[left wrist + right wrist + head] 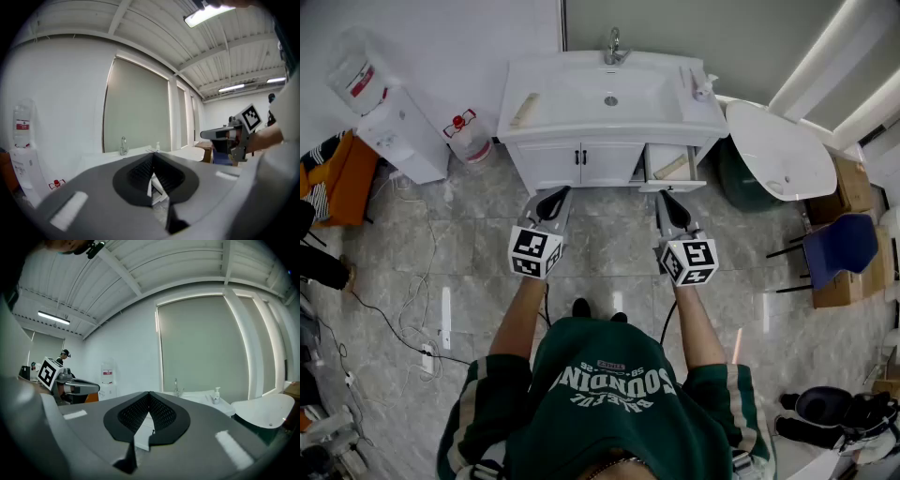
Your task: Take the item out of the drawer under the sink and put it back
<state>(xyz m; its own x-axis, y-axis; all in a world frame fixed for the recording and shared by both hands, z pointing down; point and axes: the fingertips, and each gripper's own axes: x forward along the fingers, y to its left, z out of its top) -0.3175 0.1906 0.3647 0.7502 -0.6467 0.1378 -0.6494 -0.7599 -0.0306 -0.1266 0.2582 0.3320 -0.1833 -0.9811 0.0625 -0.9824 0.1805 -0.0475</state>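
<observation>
The white sink cabinet point(581, 161) stands ahead of me, and its right drawer point(671, 184) is pulled open. A beige flat item point(672, 167) lies inside the drawer. A similar beige piece point(525, 110) rests on the counter left of the basin. My left gripper point(552, 195) hovers in front of the cabinet doors, shut and empty. My right gripper point(671, 200) is just in front of the open drawer, also shut with nothing in it. In the left gripper view the jaws point(152, 155) meet at the tips; so do those in the right gripper view point(149, 393).
A water dispenser point(394, 127) and a red-capped jug point(470, 139) stand left of the cabinet. A white round table point(780, 150), a blue chair point(839, 248) and cardboard boxes point(853, 187) are on the right. Cables point(412, 309) trail over the tiled floor at left.
</observation>
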